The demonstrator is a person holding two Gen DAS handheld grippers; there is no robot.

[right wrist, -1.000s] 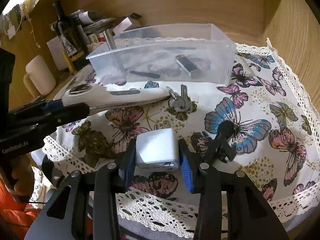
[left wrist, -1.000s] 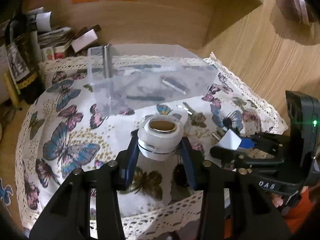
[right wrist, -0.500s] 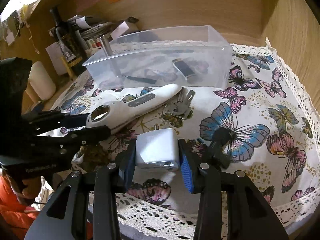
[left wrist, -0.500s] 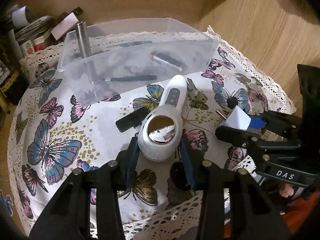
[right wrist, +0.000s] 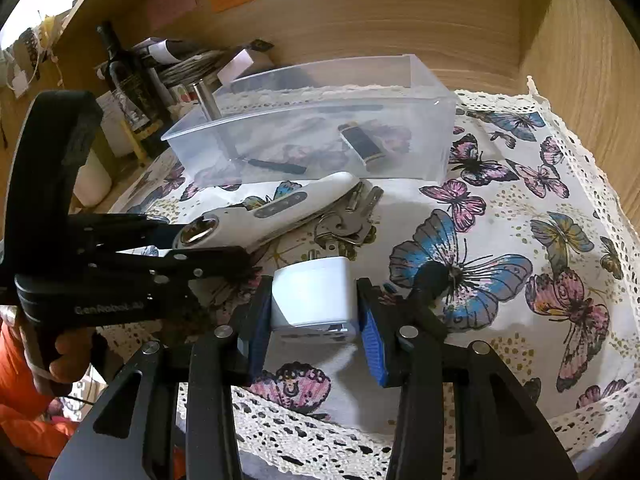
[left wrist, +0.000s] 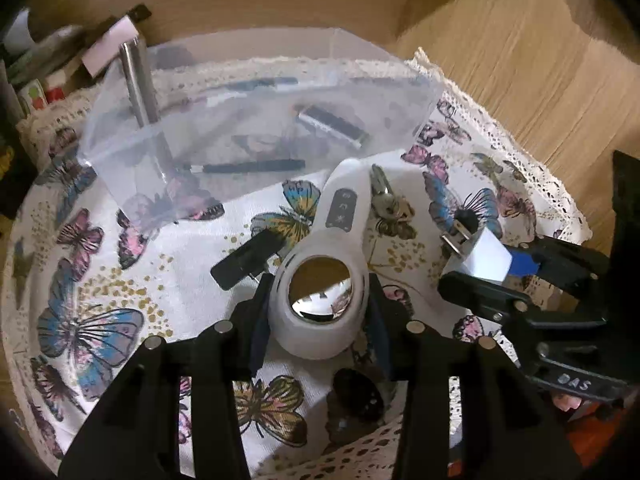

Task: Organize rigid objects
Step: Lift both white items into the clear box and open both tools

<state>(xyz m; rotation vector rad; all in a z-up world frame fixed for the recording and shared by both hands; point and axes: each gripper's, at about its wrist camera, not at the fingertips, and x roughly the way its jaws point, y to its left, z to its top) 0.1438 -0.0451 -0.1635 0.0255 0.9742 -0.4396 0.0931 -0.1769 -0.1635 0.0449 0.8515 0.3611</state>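
Note:
My left gripper (left wrist: 318, 308) is shut on the round head of a white handheld device (left wrist: 332, 248) with buttons on its handle; it also shows in the right wrist view (right wrist: 272, 216). My right gripper (right wrist: 314, 312) is shut on a white plug adapter (right wrist: 314, 296), seen in the left wrist view (left wrist: 486, 256) with its prongs out. A clear plastic bin (right wrist: 320, 136) stands behind, holding a metal cylinder (left wrist: 140, 84), a black pen (left wrist: 248, 167) and a small dark stick (left wrist: 332, 126). The device's handle tip points at the bin's front wall.
A bunch of keys (right wrist: 348, 220) lies by the device's handle. A flat black object (left wrist: 248, 258) lies left of the device. A butterfly cloth with a lace edge (right wrist: 500, 240) covers the table. Bottles and boxes (right wrist: 128, 80) crowd the back left. Wooden walls stand behind and right.
My left gripper tipped down and moved toward the bin, so the white device now shows its whole handle. My right gripper holds the adapter almost still.

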